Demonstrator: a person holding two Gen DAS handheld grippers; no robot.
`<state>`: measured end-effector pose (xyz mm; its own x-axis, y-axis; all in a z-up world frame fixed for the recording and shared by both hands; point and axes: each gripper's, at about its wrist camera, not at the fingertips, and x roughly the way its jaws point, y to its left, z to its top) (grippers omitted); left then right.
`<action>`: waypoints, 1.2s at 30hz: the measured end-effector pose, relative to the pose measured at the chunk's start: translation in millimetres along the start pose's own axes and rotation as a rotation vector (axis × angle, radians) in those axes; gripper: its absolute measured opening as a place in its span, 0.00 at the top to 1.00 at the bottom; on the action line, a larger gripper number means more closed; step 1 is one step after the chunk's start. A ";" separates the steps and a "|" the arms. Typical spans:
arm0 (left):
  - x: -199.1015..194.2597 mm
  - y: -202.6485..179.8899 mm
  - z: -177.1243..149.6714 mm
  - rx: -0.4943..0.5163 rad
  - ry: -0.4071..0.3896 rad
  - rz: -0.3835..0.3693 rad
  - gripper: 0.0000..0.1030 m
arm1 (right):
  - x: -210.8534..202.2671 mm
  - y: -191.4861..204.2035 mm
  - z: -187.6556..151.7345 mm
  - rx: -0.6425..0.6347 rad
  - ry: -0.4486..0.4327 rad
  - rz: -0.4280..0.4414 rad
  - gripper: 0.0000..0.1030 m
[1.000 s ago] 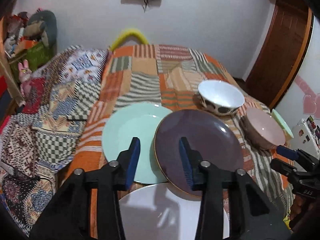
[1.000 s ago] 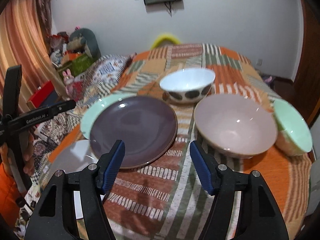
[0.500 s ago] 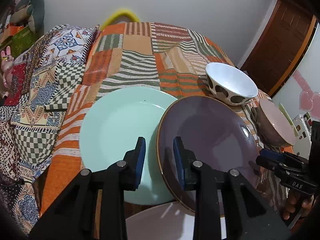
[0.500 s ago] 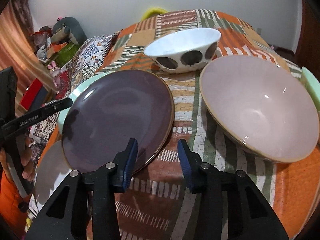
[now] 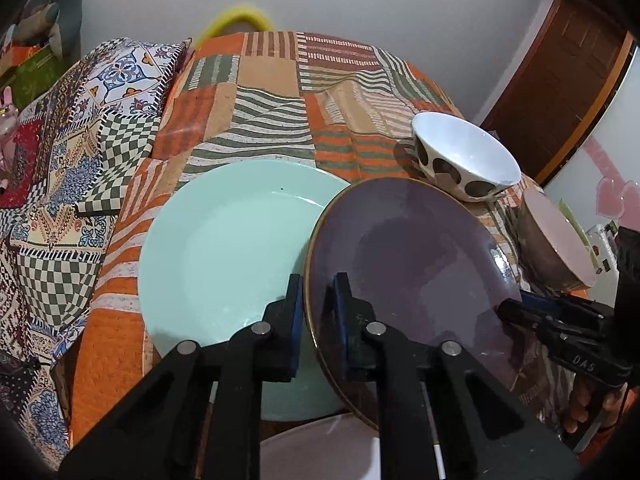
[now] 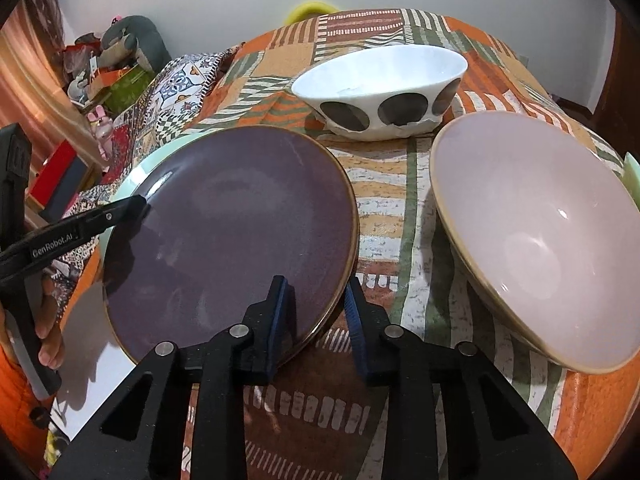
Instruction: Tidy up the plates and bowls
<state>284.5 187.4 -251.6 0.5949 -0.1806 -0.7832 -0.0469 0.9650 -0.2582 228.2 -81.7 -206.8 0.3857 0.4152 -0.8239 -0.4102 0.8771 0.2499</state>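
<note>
Both tongs straddle the purple plate's (image 5: 408,264) rim, the left tongs (image 5: 316,316) pinching its left edge and the right tongs (image 6: 318,312) nearly closed around its near right edge, while it overlaps the mint plate (image 5: 224,248) on the quilt (image 5: 264,120), near the spotted bowl (image 6: 384,92) and pink bowl (image 6: 536,240).

The round purple glazed plate (image 5: 408,264) hid part of the mint-green plate (image 5: 224,248). A white plate (image 5: 320,448) ran off the frame's bottom; the pale green bowl (image 6: 632,168) was cropped right.
</note>
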 end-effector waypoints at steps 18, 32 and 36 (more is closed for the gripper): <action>-61.5 -31.0 -17.8 0.039 -0.071 0.028 0.86 | -49.8 3.8 -13.0 0.023 -0.099 0.047 0.82; -139.1 -102.7 -47.5 0.116 -0.157 -0.004 0.86 | -123.2 -9.5 -43.0 0.015 -0.214 0.021 0.82; -145.5 -124.0 -59.0 0.132 -0.151 -0.016 0.86 | -135.5 -22.1 -57.1 0.027 -0.226 0.011 0.82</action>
<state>156.4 82.8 -139.0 0.7091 -0.1747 -0.6831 0.0631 0.9807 -0.1853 137.9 -171.2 -129.7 0.5580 0.4659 -0.6867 -0.3948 0.8769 0.2742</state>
